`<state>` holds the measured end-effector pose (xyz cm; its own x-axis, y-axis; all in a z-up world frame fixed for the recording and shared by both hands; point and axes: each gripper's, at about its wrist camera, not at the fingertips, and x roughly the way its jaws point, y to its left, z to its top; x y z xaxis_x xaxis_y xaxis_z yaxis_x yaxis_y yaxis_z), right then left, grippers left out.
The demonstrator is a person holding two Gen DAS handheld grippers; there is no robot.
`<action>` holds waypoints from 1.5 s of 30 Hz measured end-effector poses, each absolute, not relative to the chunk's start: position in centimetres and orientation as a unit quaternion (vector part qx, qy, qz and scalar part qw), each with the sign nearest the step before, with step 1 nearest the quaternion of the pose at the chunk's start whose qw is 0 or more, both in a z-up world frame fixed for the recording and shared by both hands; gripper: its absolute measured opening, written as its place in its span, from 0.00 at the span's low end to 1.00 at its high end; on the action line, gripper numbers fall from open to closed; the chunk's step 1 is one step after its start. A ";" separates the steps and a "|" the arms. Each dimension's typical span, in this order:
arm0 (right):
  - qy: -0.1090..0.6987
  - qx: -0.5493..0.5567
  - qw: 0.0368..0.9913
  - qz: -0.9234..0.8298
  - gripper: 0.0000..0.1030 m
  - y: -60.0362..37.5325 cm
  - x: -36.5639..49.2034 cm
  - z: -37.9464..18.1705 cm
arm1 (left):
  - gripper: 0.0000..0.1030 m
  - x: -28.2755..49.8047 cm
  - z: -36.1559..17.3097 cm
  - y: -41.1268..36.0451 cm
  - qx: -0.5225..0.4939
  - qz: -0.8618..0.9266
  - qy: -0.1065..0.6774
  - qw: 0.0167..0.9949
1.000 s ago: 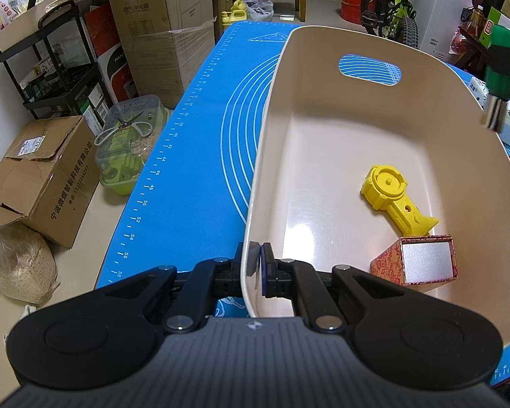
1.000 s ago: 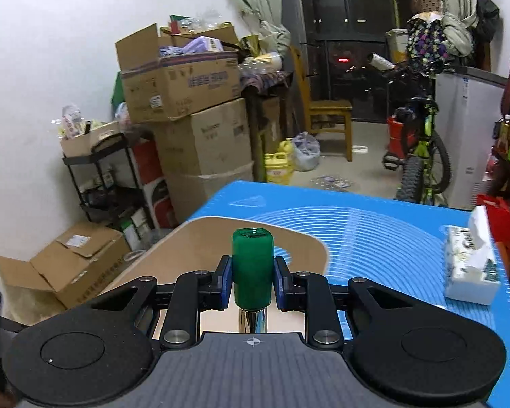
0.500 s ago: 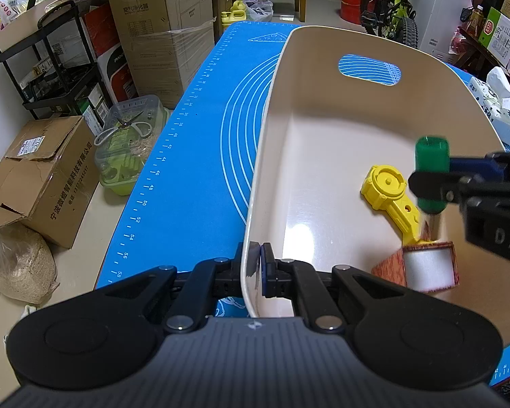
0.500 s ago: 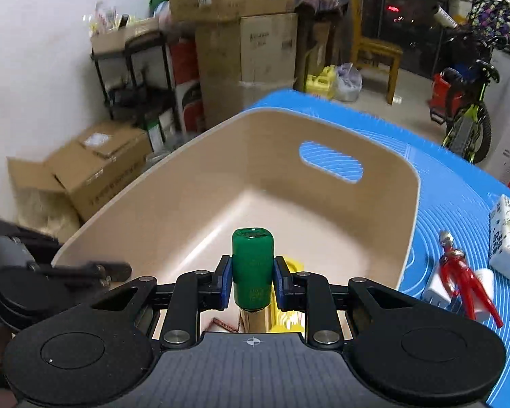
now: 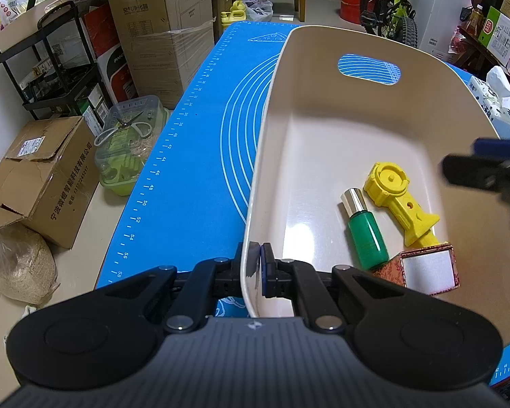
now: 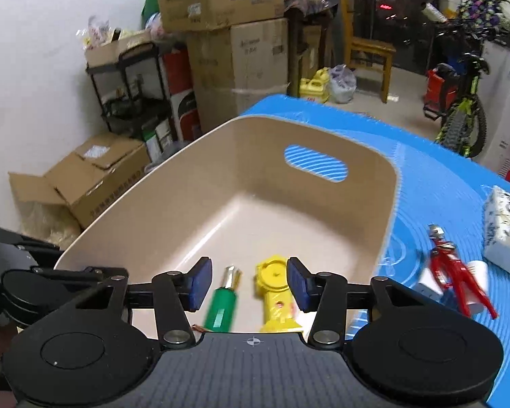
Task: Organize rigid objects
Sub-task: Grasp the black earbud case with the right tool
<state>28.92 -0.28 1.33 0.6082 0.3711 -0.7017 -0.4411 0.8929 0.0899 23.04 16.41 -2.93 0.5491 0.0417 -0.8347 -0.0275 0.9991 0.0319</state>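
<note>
A beige bin (image 5: 323, 78) stands on the blue mat (image 5: 200, 156). My left gripper (image 5: 259, 265) is shut on the bin's near rim. In the bin lie a green bottle with a gold cap (image 5: 365, 229), a yellow plastic part (image 5: 397, 200) and a red patterned box (image 5: 428, 272). My right gripper (image 6: 250, 284) is open and empty above the bin (image 6: 221, 156), over the green bottle (image 6: 222, 306) and the yellow part (image 6: 275, 295). It shows blurred at the right edge of the left wrist view (image 5: 489, 173).
On the mat right of the bin lie a red toy figure (image 6: 455, 268), white items (image 6: 476, 282) and a tissue pack (image 6: 503, 224). Cardboard boxes (image 5: 40, 176), a black shelf (image 5: 51, 61), a clear container (image 5: 129, 149) and a bicycle (image 6: 462, 102) stand around the table.
My right gripper came down over the bin, opened and let go of the green bottle, which now lies on the bin floor beside the yellow part. The left gripper has not moved.
</note>
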 end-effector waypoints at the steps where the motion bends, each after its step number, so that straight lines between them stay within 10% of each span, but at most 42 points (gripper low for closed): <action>1: 0.376 -0.042 0.899 0.223 0.62 -0.9 28.8 1.6 | 0.09 23.0 -2.9 16.4 0.008 0.020 0.474 0.880; 45: 0.469 -0.063 0.863 0.175 0.66 -9.2 30.6 -8.9 | 0.09 23.0 -2.9 16.5 0.012 0.022 0.476 0.879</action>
